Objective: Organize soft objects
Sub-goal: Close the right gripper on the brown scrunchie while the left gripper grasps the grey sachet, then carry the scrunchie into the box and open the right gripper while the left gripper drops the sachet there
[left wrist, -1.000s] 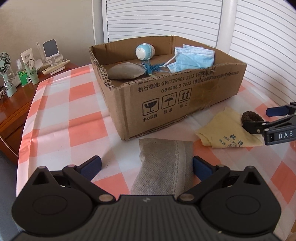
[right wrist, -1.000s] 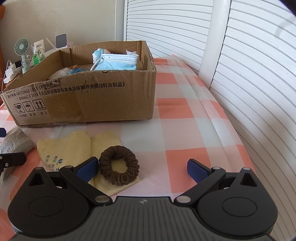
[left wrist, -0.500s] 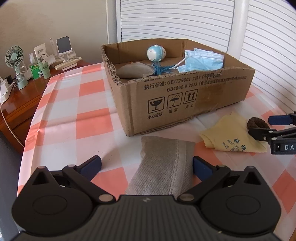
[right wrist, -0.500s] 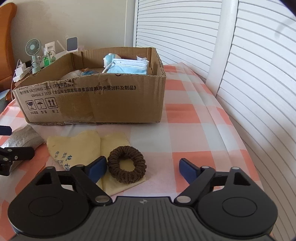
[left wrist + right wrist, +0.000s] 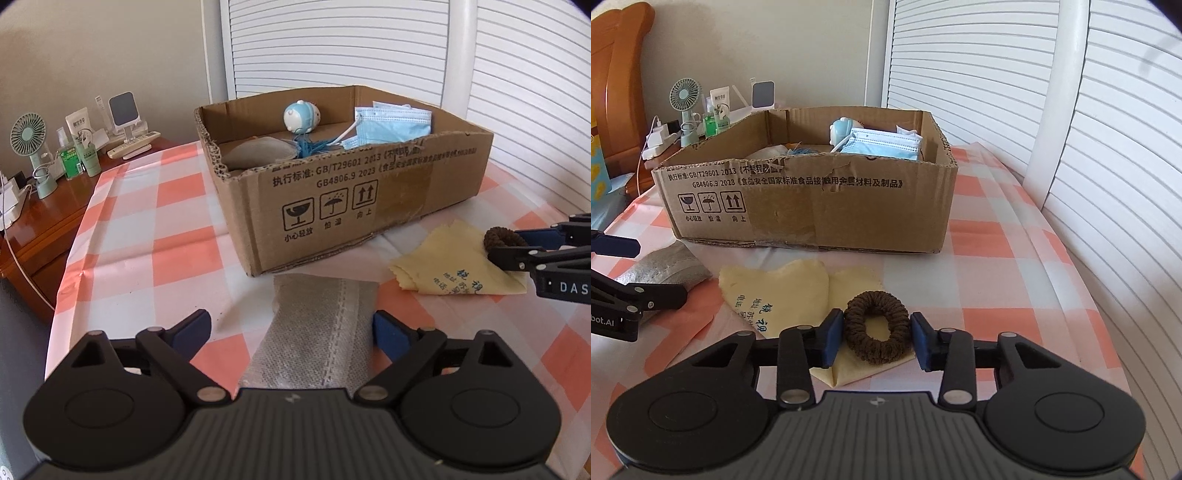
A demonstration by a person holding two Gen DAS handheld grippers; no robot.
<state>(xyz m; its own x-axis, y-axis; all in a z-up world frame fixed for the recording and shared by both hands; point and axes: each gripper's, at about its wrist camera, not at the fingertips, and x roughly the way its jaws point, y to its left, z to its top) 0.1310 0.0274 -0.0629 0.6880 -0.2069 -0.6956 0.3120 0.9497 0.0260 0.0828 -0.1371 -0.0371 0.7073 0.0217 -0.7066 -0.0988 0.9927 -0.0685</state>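
Note:
A brown hair scrunchie [image 5: 877, 336] lies on a yellow cloth [image 5: 779, 295] on the checked table. My right gripper [image 5: 876, 341] has its pads against both sides of the scrunchie. The scrunchie also shows in the left wrist view [image 5: 503, 240]. My left gripper [image 5: 290, 328] is open around a grey fabric pouch [image 5: 321, 332] lying flat in front of the cardboard box [image 5: 369, 199]. The box holds blue face masks [image 5: 388, 123], a small blue and white toy [image 5: 301, 116] and another grey pouch [image 5: 258, 155].
A wooden side table [image 5: 40, 210] to the left carries a small fan [image 5: 29, 140], bottles and a stand. White slatted shutters [image 5: 1108, 147] line the right side and the back. The table edge runs close on the right.
My right gripper has closed in from wide open until its pads touch the scrunchie. Both grippers have pulled back and lifted slightly. The left gripper stays open over the grey pouch.

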